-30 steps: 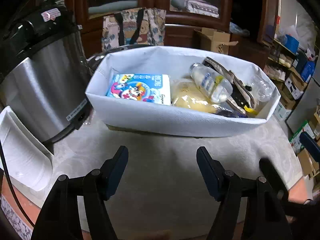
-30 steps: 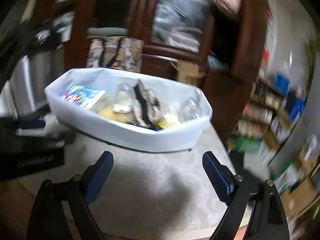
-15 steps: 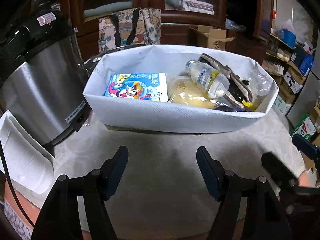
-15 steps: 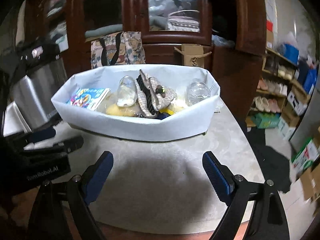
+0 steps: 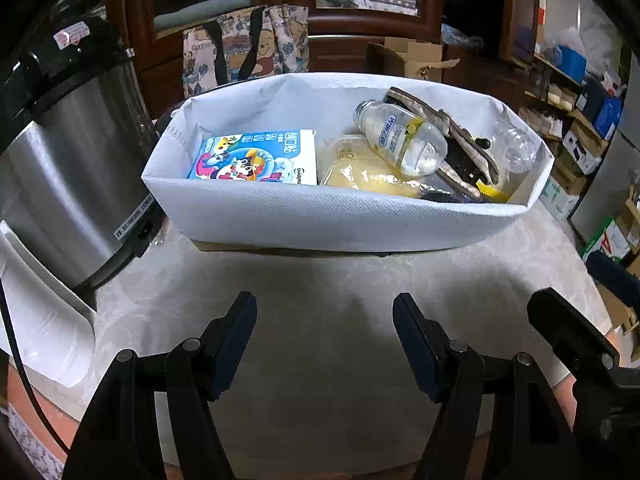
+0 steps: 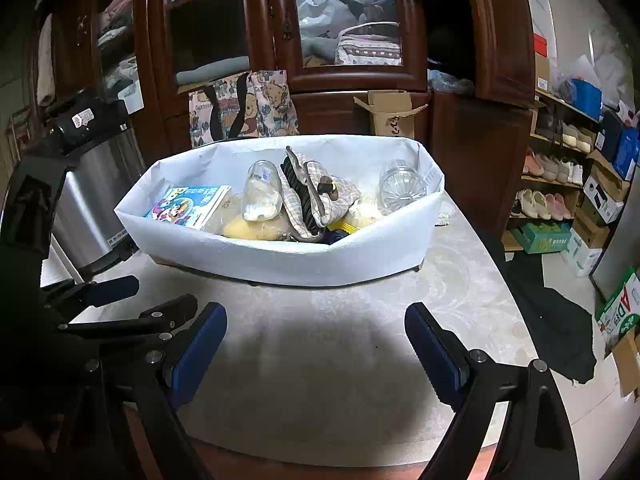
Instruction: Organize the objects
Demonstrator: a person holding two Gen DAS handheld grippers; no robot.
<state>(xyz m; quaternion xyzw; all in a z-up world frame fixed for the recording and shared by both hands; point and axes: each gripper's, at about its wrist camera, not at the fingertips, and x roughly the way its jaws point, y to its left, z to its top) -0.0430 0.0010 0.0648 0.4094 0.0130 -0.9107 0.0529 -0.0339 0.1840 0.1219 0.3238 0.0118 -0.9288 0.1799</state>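
Note:
A white fabric bin (image 5: pixel 312 216) (image 6: pixel 304 256) stands on the pale table. It holds a blue cartoon box (image 5: pixel 256 158) (image 6: pixel 188 204), a yellow packet (image 5: pixel 360 172), a milky plastic bottle (image 5: pixel 400 140) (image 6: pixel 262 192), a plaid pouch (image 5: pixel 460 136) (image 6: pixel 320 196) and a clear bottle (image 5: pixel 516 148) (image 6: pixel 402 186). My left gripper (image 5: pixel 324 340) is open and empty over the table, in front of the bin. My right gripper (image 6: pixel 316 344) is open and empty, to the right of the left one (image 6: pixel 112 304).
A steel cooker (image 5: pixel 68 160) (image 6: pixel 92 200) stands left of the bin, with a white tray (image 5: pixel 40 320) in front of it. A wooden cabinet (image 6: pixel 340 40), a tote bag (image 5: pixel 244 48) and a cardboard box (image 6: pixel 390 112) lie behind. The table edge drops off at right.
The right gripper has swung left and steadied, so the bin now sits centred in its view. The left gripper has held almost still. Both stay open.

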